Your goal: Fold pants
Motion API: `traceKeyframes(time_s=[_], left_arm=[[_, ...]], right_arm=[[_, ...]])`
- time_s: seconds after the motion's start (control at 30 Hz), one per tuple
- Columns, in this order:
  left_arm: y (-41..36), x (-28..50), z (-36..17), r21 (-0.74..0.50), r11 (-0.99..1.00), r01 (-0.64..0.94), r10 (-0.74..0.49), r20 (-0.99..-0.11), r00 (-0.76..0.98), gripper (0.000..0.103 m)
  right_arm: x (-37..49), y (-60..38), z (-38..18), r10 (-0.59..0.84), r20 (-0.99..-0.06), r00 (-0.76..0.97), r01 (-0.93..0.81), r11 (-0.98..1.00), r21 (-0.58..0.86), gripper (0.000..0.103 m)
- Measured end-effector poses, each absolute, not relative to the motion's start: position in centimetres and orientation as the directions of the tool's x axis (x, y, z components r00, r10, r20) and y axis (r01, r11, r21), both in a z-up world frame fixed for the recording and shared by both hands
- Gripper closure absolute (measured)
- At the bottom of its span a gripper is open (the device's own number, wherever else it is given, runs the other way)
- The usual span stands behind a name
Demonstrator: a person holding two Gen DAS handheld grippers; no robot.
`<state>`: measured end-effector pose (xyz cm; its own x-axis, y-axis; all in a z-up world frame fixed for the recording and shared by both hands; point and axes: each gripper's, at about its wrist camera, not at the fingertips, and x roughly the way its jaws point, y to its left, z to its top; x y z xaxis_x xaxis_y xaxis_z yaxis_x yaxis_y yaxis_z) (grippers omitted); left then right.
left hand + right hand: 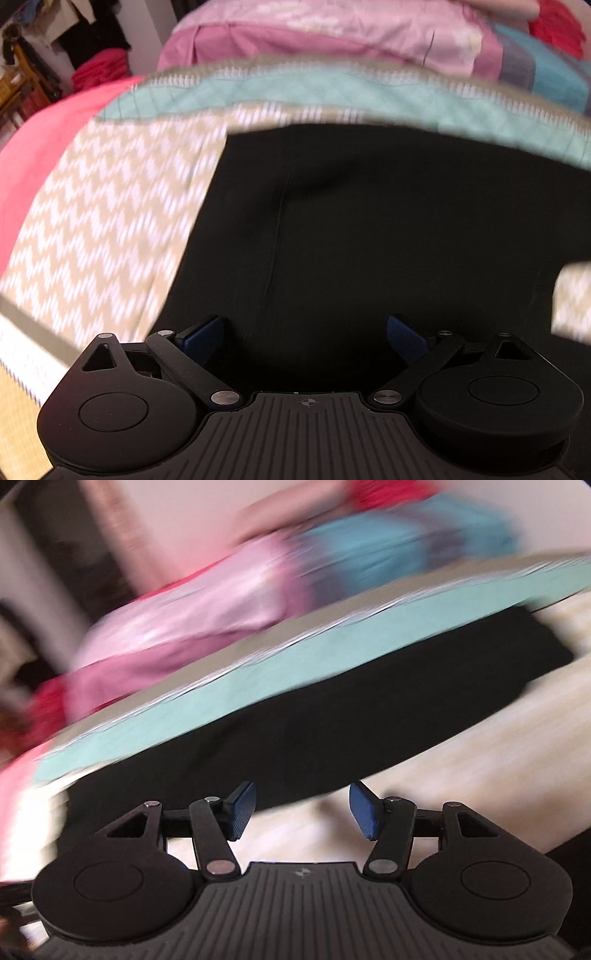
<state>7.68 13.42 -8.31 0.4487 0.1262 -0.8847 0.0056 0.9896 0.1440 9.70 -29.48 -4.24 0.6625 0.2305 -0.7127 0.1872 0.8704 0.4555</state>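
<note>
Left wrist view: my left gripper (304, 334) stands wide with nothing between its blue pads, over the black pants (388, 240), which fill the middle of the frame and run off its right edge. Right wrist view is smeared; my right gripper (301, 808) is parted and empty, the pants lying as a dark band across mid-frame. Under them lies a zigzag-patterned quilt (110, 206) with a teal band (280, 96); pink bedding (332, 33) is heaped at the top.
</note>
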Motion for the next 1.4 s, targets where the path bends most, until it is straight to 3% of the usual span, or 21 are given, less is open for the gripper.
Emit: traceKeyframes(time_s=[0.13,0.37,0.4,0.43,0.5,0.57,0.63,0.73,0.77,1.03,1.1,1.17,1.3,1.4], left_arm=[[15.0,6.2,-8.9,0.119,0.993,0.004,0.103,-0.876,0.471,0.000],[15.5,5.7,-9.0,0.108,0.994,0.035,0.077,-0.869,0.489,0.000],[15.6,5.7,-9.0,0.106,0.994,0.039,0.073,-0.867,0.493,0.000],[15.6,5.4,-8.9,0.105,0.993,0.044,0.070,-0.866,0.496,0.000],[15.6,5.4,-8.9,0.106,0.993,0.054,0.065,-0.865,0.497,0.000],[15.7,5.4,-8.9,0.102,0.993,0.058,0.060,-0.866,0.496,0.000],[15.8,5.4,-9.0,0.100,0.993,0.064,0.055,-0.864,0.500,0.000],[15.8,5.4,-9.1,0.105,0.992,0.074,0.054,-0.862,0.505,0.000],[15.8,5.4,-9.1,0.105,0.992,0.074,0.054,-0.863,0.503,0.000],[15.7,5.9,-9.2,0.109,0.991,0.073,0.059,-0.869,0.492,0.000],[15.7,5.9,-9.2,0.110,0.991,0.074,0.060,-0.869,0.491,0.000],[15.7,6.0,-9.2,0.111,0.991,0.074,0.061,-0.870,0.489,0.000],[15.8,6.0,-9.3,0.113,0.991,0.071,0.064,-0.871,0.487,0.000],[15.7,6.1,-9.3,0.117,0.991,0.065,0.071,-0.872,0.485,0.000]], right_arm=[[11.0,-22.3,-6.0,0.506,-0.676,0.536,0.000,0.800,0.599,0.037],[14.4,-14.9,-10.0,0.566,-0.682,0.463,0.060,0.748,0.661,0.037],[14.7,-14.5,-9.8,0.572,-0.668,0.477,0.042,0.744,0.667,0.050],[15.2,-13.8,-9.7,0.549,-0.690,0.471,0.023,0.775,0.632,0.098],[15.8,-14.2,-9.2,0.459,-0.702,0.544,0.035,0.824,0.565,0.094],[15.8,-15.2,-8.8,0.473,-0.683,0.557,0.067,0.794,0.605,0.094],[15.0,-15.3,-7.7,0.442,-0.695,0.568,0.046,0.826,0.562,0.087],[12.7,-15.1,-5.7,0.377,-0.697,0.611,0.002,0.879,0.477,0.054],[11.5,-15.1,-4.9,0.355,-0.692,0.629,-0.022,0.898,0.440,0.050],[1.6,-14.9,-5.2,0.276,-0.737,0.617,-0.132,0.960,0.248,0.033],[0.1,-15.7,-6.7,0.248,-0.786,0.567,-0.097,0.967,0.236,0.033],[-1.6,-16.7,-6.7,0.248,-0.768,0.590,-0.089,0.966,0.243,0.037],[-3.1,-18.4,-5.2,0.162,-0.735,0.658,0.022,0.972,0.233,0.028],[-2.6,-19.1,-6.5,0.094,-0.808,0.581,0.082,0.982,0.173,0.028]])
